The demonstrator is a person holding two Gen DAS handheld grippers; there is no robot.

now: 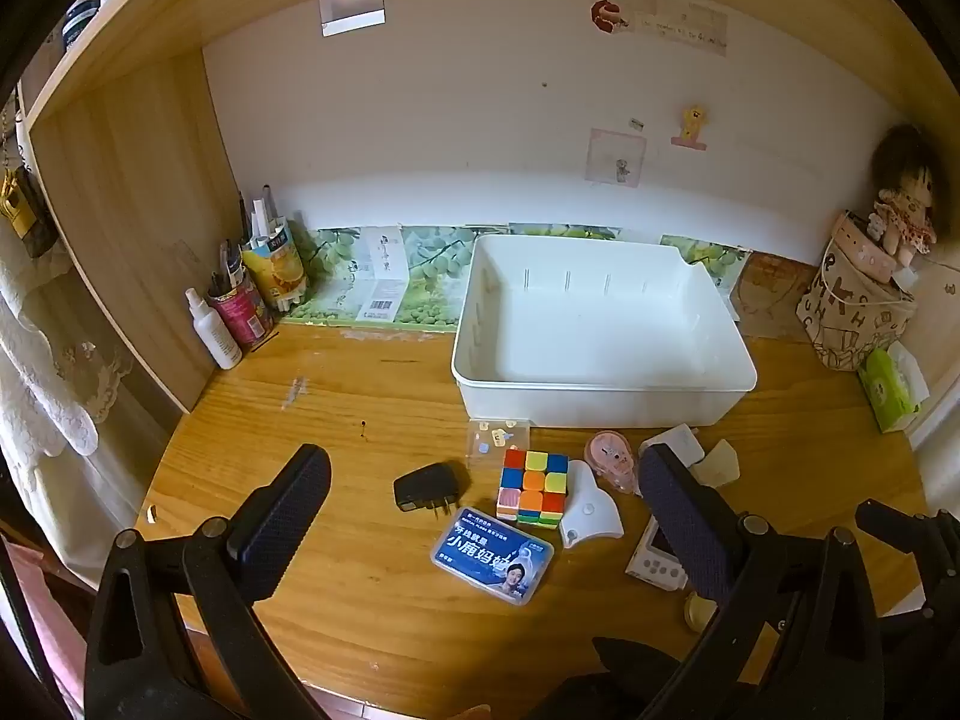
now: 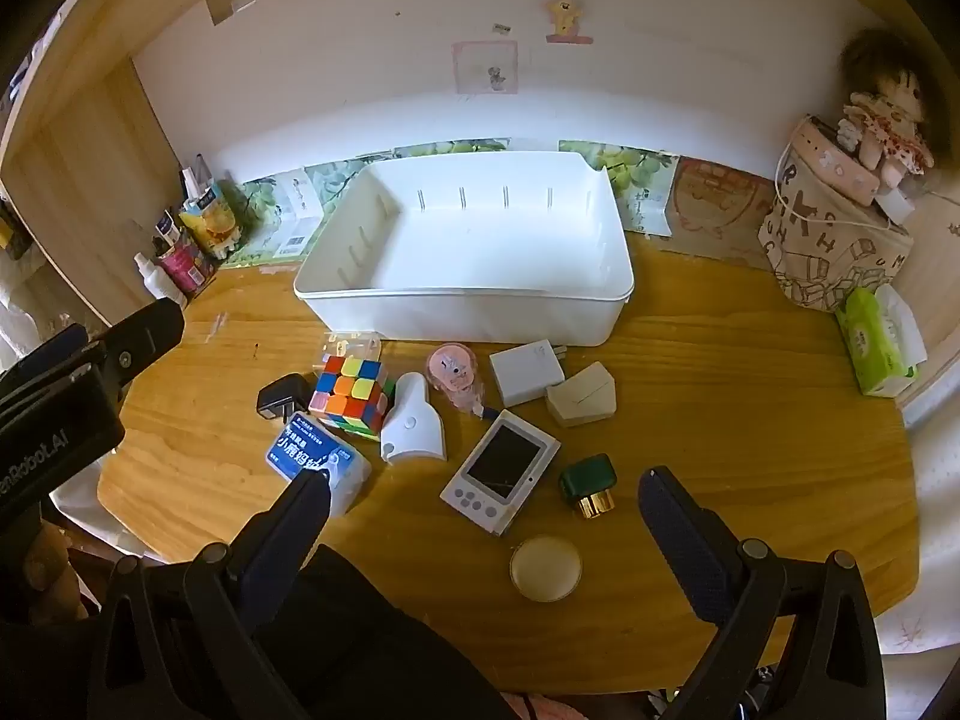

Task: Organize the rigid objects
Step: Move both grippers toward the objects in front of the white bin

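Wooden tabletop [image 2: 690, 420], crowded with small rigid things. Nearest, both grippers hovering above it, tilted down: left gripper [image 1: 486, 480] with fingers [image 1: 288, 504] spread fully wide, nothing between the pads; right gripper [image 2: 486, 510] likewise wide open and empty, fingers [image 2: 678, 534] apart over a round cream disc [image 2: 545, 567].

Just past the disc: green bottle [image 2: 589, 480] with a gold cap, lying on its side, and a white handheld device [image 2: 500, 470] with a dark screen. To the left, blue box [image 2: 318, 456] partly behind the right gripper's left finger. Beyond that, cube [image 2: 351, 396] with coloured squares, touching a white plastic piece [image 2: 414, 426] on its right and close to a black plug [image 2: 282, 399] on its left. Behind the cube, a small clear case [image 2: 354, 345]. Further right in that row: pink tape dispenser [image 2: 453, 375], white charger [image 2: 526, 375], beige block [image 2: 582, 402], all loose on the tabletop, none in the bin.

Behind everything, white bin [image 2: 462, 312], open-topped and empty, standing near the back wall. Far left corner: spray bottle [image 1: 213, 330] and cups of pens [image 1: 264, 276]. Far right: tissue pack [image 2: 873, 336], printed bag [image 2: 828, 252] and a doll [image 2: 888, 114] on top of it.
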